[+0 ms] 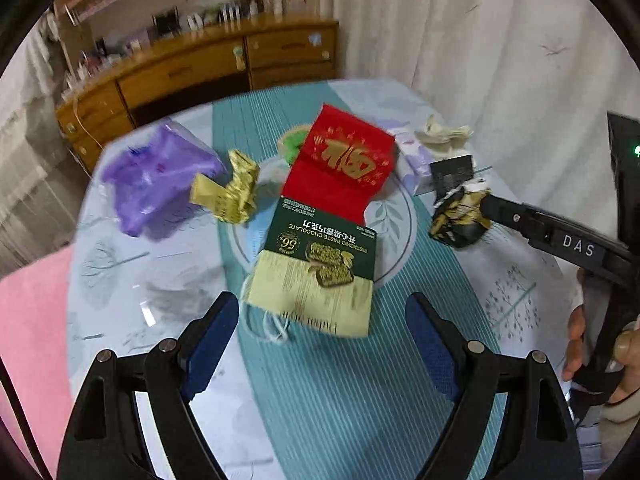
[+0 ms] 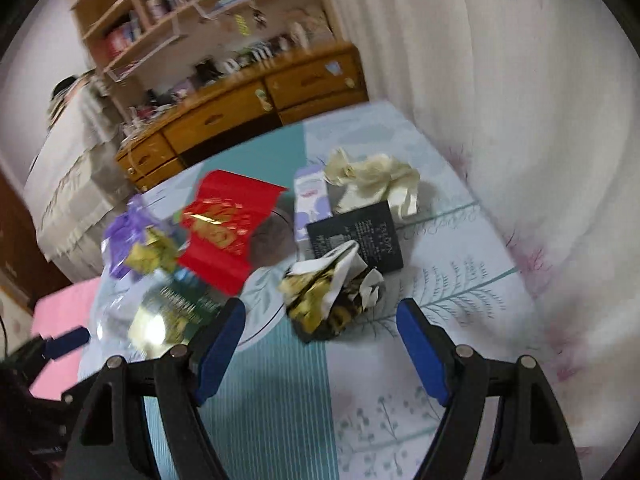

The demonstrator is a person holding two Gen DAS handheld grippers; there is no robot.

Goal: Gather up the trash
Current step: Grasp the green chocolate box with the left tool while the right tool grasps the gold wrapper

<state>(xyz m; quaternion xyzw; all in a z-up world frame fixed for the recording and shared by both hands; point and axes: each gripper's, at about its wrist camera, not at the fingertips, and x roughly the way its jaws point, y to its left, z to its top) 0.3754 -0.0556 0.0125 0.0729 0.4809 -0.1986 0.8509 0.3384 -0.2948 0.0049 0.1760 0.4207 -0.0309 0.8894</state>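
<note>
Trash lies scattered on a table with a teal-and-white cloth (image 1: 320, 400). In the left wrist view, my left gripper (image 1: 324, 320) stands open just short of a green chocolate bag (image 1: 316, 264). A red paper bag (image 1: 340, 160) lies beyond it. Further left are a gold crumpled wrapper (image 1: 228, 192) and a purple plastic bag (image 1: 156, 176). My right gripper (image 2: 320, 312) is open, and a crumpled black-and-gold wrapper (image 2: 332, 292) lies at its tips, not pinched. One right finger (image 1: 500, 212) reaches that wrapper (image 1: 456, 216).
Behind the wrapper lie a black card box (image 2: 360, 236), a lilac-white box (image 2: 310, 204) and crumpled cream paper (image 2: 372, 180). A pale curtain (image 2: 520, 120) hangs along the table's right side. A wooden dresser (image 1: 200, 68) stands at the back, and a pink surface (image 1: 36, 320) lies to the left.
</note>
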